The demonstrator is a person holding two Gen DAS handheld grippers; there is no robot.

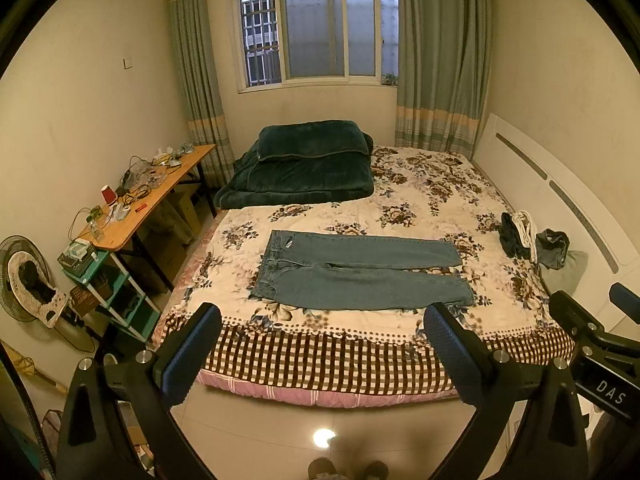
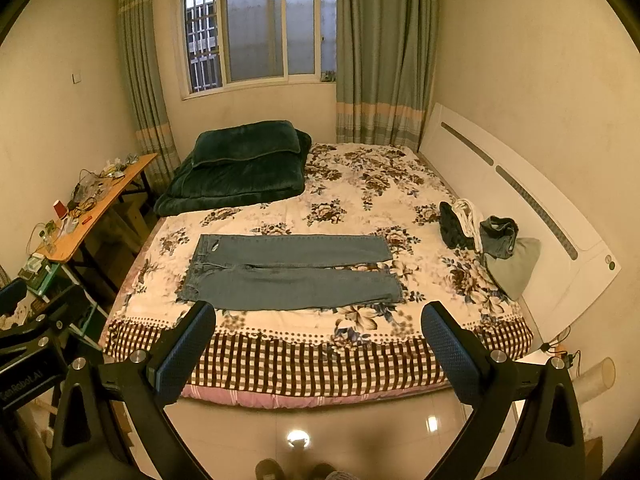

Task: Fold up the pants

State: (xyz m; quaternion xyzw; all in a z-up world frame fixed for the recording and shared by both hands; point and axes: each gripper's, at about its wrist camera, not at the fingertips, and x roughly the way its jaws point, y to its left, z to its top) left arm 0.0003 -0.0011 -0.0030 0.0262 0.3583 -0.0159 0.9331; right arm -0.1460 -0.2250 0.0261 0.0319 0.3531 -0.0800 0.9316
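Green quilt (image 1: 304, 168) on floral bed (image 1: 420, 184) — cluttered desk (image 1: 160, 196) beside.

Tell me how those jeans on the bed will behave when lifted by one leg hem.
The jeans lie flat and limp, so they will likely drape and sag. Denim looks thick, probably heavyish. The floral bedspread may drag with them.

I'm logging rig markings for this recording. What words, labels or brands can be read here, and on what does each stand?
"DAS": on the black body of the right gripper, seen at the edge of the left wrist view.
"GenRobot.AI", partly cut off: on the black body of the left gripper, in the right wrist view.
The jeans carry a small tag: unreadable.
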